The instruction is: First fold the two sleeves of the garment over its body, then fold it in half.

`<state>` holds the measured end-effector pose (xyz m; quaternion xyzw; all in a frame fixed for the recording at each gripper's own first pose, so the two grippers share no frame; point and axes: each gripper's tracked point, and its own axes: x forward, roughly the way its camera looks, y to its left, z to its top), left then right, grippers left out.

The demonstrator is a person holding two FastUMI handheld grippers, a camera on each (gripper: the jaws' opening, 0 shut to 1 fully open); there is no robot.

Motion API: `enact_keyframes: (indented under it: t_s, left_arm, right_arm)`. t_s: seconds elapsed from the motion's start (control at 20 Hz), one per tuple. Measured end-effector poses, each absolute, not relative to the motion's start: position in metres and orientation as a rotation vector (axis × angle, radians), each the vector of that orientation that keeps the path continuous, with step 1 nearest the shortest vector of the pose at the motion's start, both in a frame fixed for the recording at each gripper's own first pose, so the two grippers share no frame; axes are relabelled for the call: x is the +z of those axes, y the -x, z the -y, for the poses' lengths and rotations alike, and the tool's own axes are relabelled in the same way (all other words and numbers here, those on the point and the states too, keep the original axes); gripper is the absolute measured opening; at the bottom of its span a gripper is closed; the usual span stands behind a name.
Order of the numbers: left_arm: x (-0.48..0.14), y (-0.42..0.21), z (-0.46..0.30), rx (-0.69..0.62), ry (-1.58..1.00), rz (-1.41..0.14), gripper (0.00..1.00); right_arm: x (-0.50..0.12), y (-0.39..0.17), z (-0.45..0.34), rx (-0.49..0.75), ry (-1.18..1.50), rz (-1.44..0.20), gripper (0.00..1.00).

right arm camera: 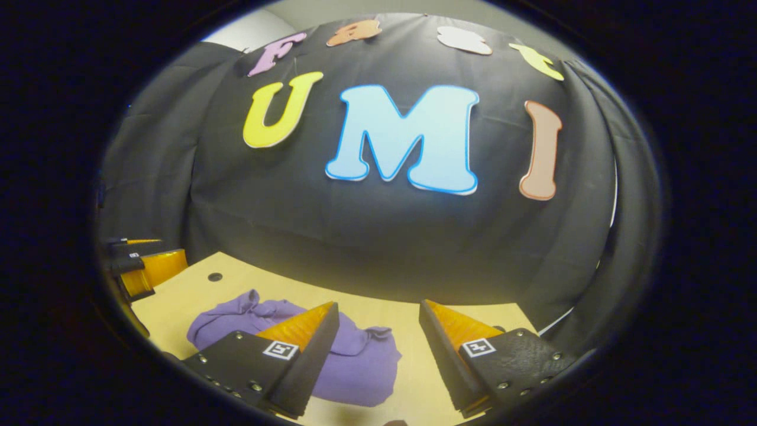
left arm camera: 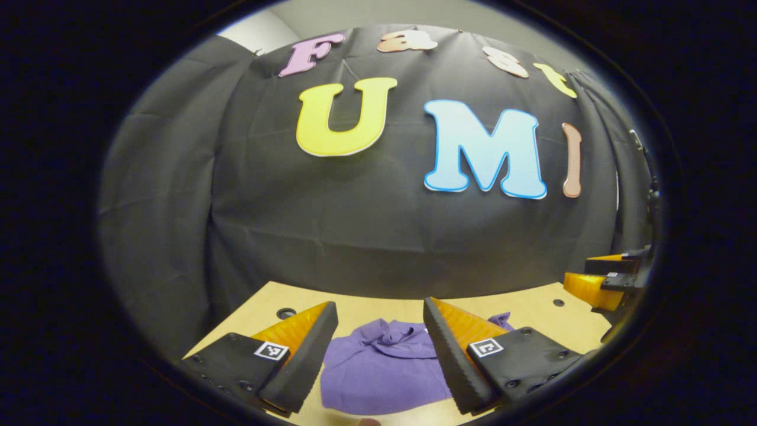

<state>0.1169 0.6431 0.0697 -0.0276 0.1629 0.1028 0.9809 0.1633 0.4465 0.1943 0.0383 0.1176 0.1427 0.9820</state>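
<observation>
A purple garment (left arm camera: 384,364) lies bunched and folded on the light wooden table (left arm camera: 532,310). In the left gripper view my left gripper (left arm camera: 378,322) hovers above it, open, with nothing between its fingers. The right gripper (left arm camera: 609,278) shows at the right edge of that view, held above the table. In the right gripper view the garment (right arm camera: 361,361) lies left of centre, partly hidden behind the left finger. My right gripper (right arm camera: 378,322) is open and holds nothing. The left gripper (right arm camera: 139,266) shows at the far left of this view.
The black booth cloth (left arm camera: 378,236) hangs right behind the table's far edge. Small round holes (left arm camera: 286,312) sit in the tabletop near its back corners. Bare table (right arm camera: 426,378) lies to the right of the garment.
</observation>
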Motion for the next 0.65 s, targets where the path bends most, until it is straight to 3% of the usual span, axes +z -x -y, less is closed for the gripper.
enact_keyframes:
  t_s: [0.35,0.65]
  left_arm:
    - [0.115,-0.071,-0.626,0.146,0.035,-0.257,0.96]
    - [0.136,-0.042,-0.615,0.102,0.037,-0.22,0.95]
  right_arm:
    - [0.257,-0.1,-0.445,0.255,-0.104,-0.085,0.84]
    - [0.271,-0.054,-0.423,0.183,-0.119,-0.067,0.84]
